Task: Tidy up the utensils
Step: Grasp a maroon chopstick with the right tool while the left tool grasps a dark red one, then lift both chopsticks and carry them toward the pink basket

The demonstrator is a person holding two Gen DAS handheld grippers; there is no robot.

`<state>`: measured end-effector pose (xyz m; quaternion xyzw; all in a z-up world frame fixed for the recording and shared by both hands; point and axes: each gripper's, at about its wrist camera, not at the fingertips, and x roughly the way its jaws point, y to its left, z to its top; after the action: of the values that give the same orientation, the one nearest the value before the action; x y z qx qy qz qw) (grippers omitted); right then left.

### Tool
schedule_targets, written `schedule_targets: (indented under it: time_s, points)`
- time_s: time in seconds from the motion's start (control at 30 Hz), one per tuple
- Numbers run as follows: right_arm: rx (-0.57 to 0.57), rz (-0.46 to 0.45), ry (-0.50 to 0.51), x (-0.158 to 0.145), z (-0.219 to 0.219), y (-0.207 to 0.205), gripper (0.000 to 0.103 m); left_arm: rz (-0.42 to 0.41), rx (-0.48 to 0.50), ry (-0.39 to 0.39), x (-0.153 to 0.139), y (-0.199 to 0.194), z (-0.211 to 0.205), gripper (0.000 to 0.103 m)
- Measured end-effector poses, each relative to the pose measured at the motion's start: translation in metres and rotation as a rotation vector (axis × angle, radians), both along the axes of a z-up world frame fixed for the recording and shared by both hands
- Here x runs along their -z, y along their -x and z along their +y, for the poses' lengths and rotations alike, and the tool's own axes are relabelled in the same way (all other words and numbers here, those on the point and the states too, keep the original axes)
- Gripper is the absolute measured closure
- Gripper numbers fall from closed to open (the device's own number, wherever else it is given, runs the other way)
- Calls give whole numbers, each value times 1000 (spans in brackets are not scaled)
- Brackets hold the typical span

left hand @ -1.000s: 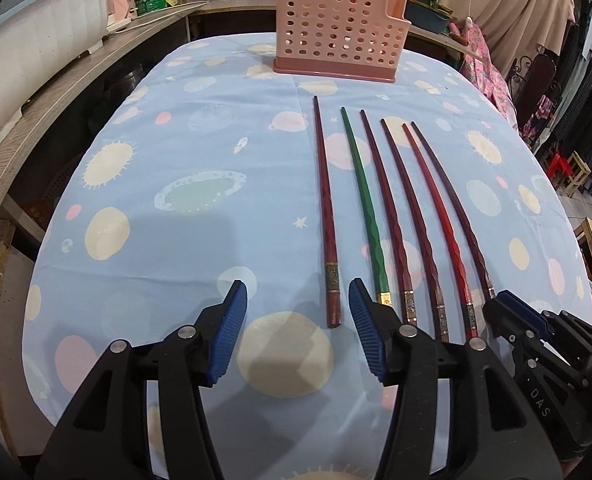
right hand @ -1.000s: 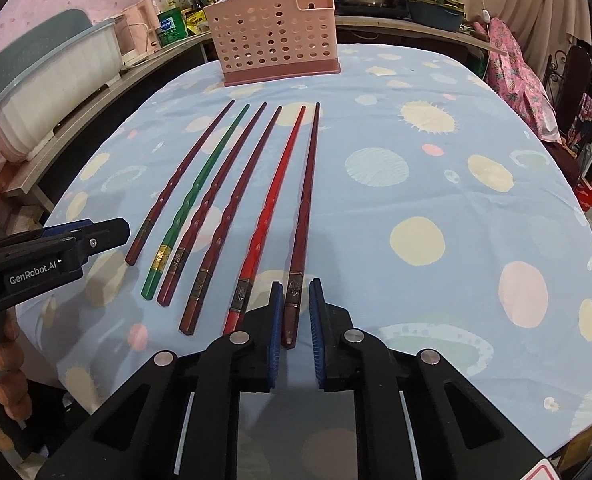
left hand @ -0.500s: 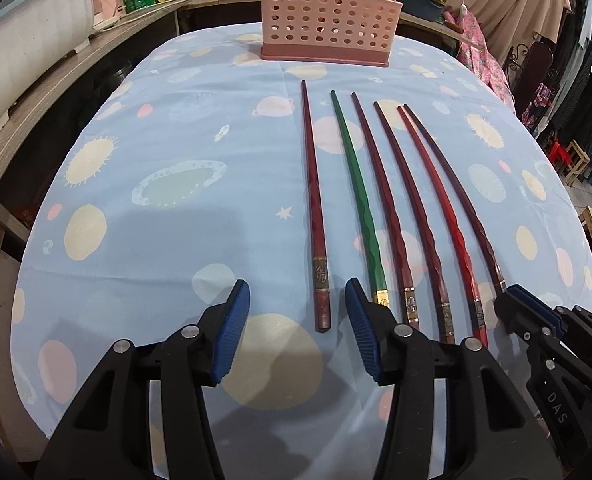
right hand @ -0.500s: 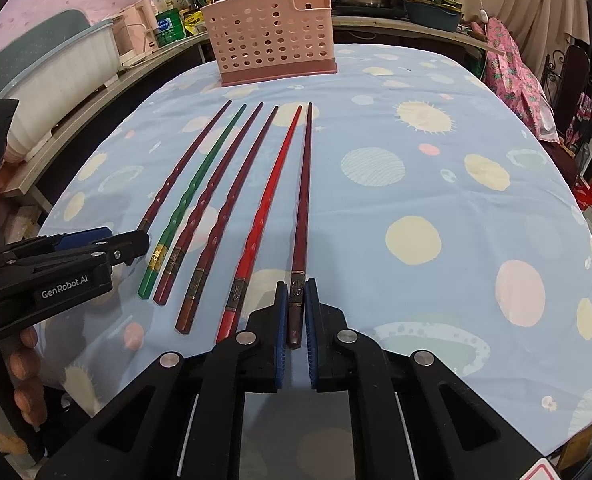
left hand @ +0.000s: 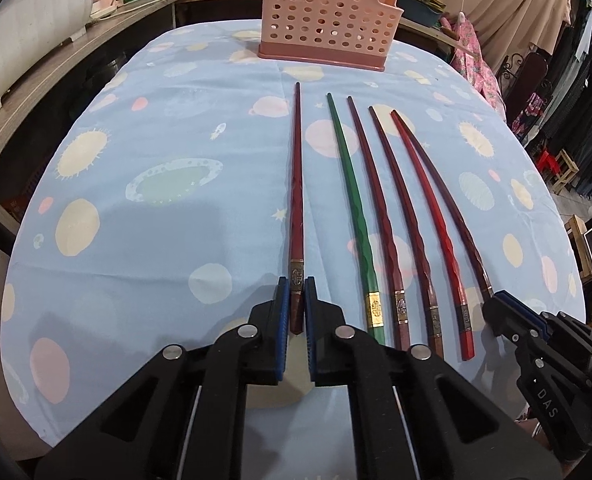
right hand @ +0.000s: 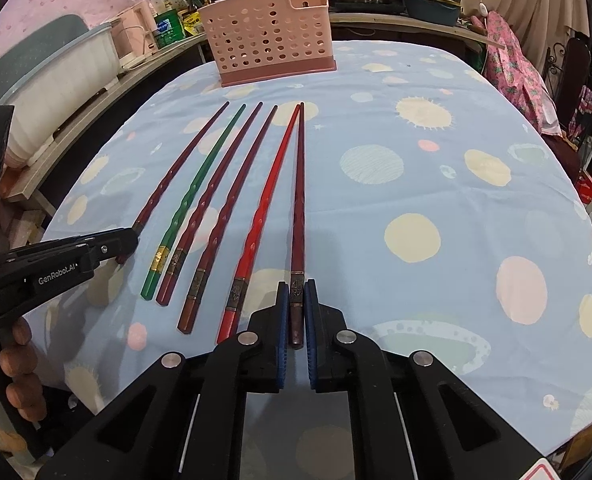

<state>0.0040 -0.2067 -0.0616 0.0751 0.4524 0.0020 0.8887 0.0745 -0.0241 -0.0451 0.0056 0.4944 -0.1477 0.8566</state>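
Cloth (right hand: pixel 435 184) bare rightward (basket (right hand: pixel 270 40) at far edge).

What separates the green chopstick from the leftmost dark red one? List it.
The green chopstick lies free on the cloth; the leftmost dark red chopstick is clamped in the left tool. Green's band is bright gold; dark red's is duller. Both point at the pink basket.

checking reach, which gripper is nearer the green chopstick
Left. The left gripper is shut on the chopstick right beside the green chopstick; the right gripper is shut on the far-end chopstick, three chopsticks away from it.
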Motion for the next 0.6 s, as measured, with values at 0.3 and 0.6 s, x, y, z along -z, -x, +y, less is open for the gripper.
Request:
schedule_targets:
  time_s: [0.3,0.6]
  points:
    - [27,-50,-16,-22,-13,2,96,-32,-29,32,-23,-1,9,96]
    - [68,-158,-41,-68,-37,-9,96,-109,-53,83,-69,-10,17,96]
